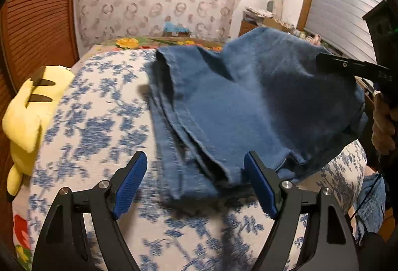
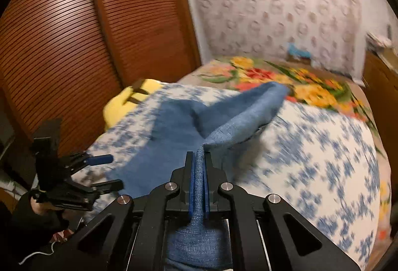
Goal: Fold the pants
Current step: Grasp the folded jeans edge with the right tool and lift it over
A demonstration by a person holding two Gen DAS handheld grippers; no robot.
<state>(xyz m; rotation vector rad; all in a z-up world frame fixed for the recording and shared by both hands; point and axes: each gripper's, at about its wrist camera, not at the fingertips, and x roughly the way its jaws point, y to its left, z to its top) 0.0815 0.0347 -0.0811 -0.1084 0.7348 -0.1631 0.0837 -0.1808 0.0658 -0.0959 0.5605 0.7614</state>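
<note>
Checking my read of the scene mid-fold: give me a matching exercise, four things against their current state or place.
Things:
1. left claw
2. right claw
3. pants
4. yellow plush toy

States or places:
A. lying at the bed's edge by the wooden slatted doors
B. shut on denim
C. open, holding nothing
D. partly lifted off the blue floral bedspread

Pairs: 1-C, 2-B, 3-D, 4-A

The pants (image 1: pixel 248 102) are blue. The blanket (image 1: pixel 99 121) is white with blue flowers. The toy (image 1: pixel 27 116) is yellow.
</note>
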